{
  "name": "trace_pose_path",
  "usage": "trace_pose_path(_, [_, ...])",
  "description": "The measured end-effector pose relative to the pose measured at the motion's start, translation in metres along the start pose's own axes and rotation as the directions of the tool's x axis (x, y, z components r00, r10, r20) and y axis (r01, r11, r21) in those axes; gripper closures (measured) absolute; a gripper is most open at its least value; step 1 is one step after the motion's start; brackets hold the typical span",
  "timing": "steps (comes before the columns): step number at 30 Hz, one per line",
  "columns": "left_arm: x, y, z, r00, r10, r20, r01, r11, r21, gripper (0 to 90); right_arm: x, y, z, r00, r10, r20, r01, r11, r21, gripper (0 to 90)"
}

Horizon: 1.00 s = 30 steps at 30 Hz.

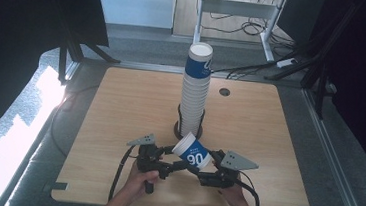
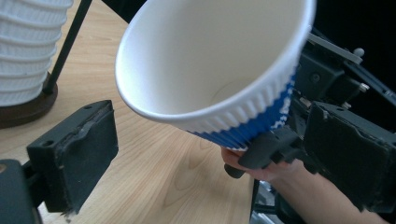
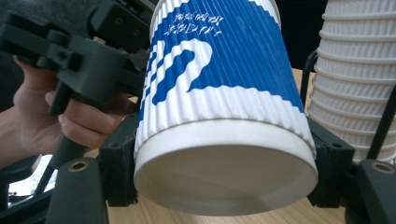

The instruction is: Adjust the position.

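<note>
Ribbed blue-and-white paper cup (image 1: 192, 152) lies tilted, empty.

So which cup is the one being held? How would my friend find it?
Start at the tall stack of ribbed white paper cups in the middle of the wooden table. Just in front of it, the right gripper holds one blue-and-white ribbed paper cup. It alone lies tipped sideways, off the stack, with white "90" lettering showing.
</note>
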<state>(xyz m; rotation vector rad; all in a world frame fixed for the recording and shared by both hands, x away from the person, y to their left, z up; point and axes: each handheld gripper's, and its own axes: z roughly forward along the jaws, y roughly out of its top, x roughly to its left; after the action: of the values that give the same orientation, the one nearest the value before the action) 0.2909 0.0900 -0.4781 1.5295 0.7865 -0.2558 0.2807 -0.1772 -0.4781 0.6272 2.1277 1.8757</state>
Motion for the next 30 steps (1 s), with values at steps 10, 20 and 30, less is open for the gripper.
trace_pose_path(10, [0.006, 0.003, 0.006, 0.9969, -0.054, 0.057, 0.056, 0.9978, -0.034, 4.0, 0.006, -0.003, 0.006, 0.9992, -0.022, -0.035, 0.022, 1.000, 0.013, 28.2])
trace_pose_path(20, [0.010, 0.004, 0.006, 0.9962, -0.064, 0.059, 0.067, 0.9960, -0.059, 8.1, 0.012, -0.007, 0.014, 0.9977, -0.038, -0.056, 0.040, 0.999, 0.033, 28.3])
trace_pose_path(30, [0.011, 0.002, 0.006, 0.9975, -0.044, 0.055, 0.048, 0.9968, -0.064, 10.7, 0.010, -0.010, 0.015, 0.9979, -0.027, -0.059, 0.030, 0.999, 0.042, 28.1])
